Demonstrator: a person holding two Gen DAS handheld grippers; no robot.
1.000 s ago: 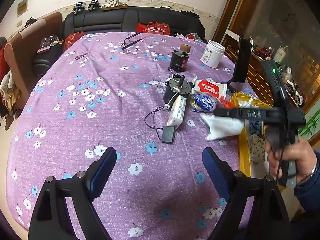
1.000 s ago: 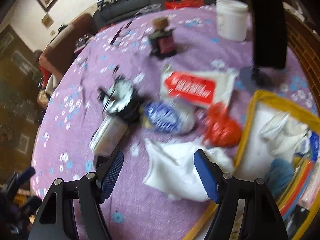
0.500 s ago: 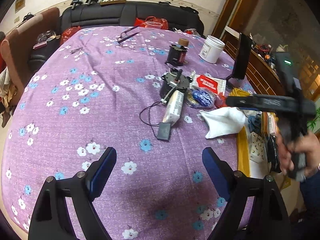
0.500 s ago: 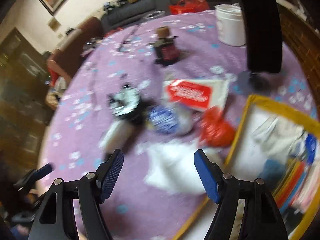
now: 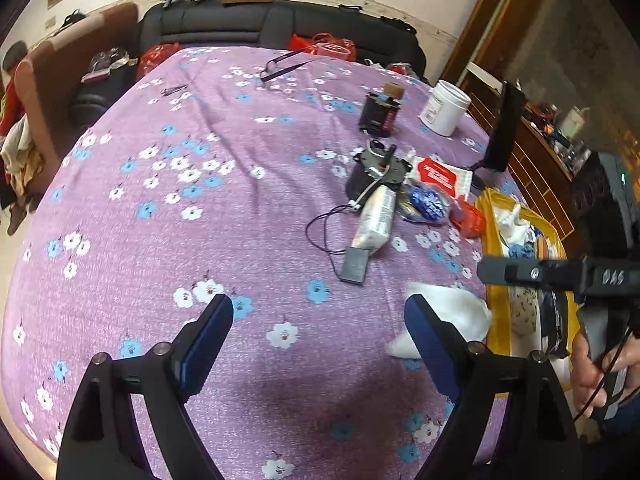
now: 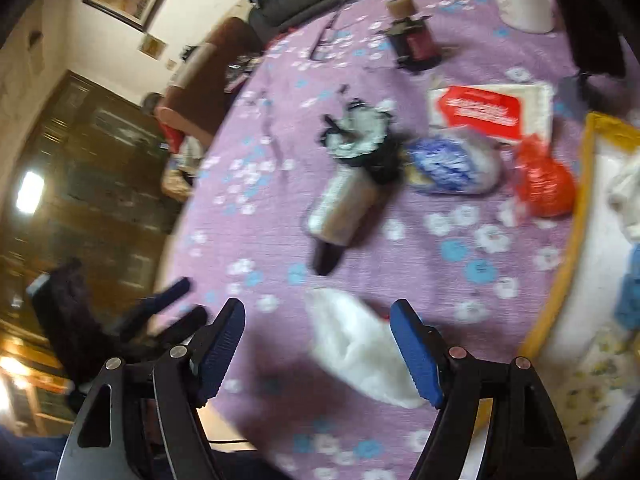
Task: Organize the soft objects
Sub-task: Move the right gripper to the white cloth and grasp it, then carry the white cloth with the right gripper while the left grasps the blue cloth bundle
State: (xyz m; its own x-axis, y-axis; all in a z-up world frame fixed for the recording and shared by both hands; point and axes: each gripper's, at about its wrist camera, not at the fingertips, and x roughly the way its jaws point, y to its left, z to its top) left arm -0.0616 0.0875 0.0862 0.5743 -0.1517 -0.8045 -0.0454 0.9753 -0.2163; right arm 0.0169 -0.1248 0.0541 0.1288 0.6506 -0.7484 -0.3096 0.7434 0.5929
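Observation:
A crumpled white cloth (image 5: 448, 312) lies on the purple flowered tablecloth beside the yellow tray (image 5: 494, 304); it also shows in the right wrist view (image 6: 356, 348). My right gripper (image 6: 318, 344) is open, with the cloth lying between its fingers and toward the right one. My left gripper (image 5: 320, 332) is open and empty above bare tablecloth, left of the cloth. A blue bundle in clear plastic (image 6: 452, 164) and a red plastic bag (image 6: 544, 180) lie farther up the table. The tray (image 6: 568, 264) holds white and blue soft items.
A black motor (image 5: 376, 172), a white tube (image 5: 376, 220) and a small black box on a cable (image 5: 354, 266) lie mid-table. A red-and-white packet (image 5: 440, 176), a white jar (image 5: 444, 108), a dark bottle (image 5: 378, 112) and a black stand (image 5: 502, 132) are behind.
The right gripper has drawn back toward the near table edge, and the white cloth has shifted nearer the edge with it. The left gripper stayed open.

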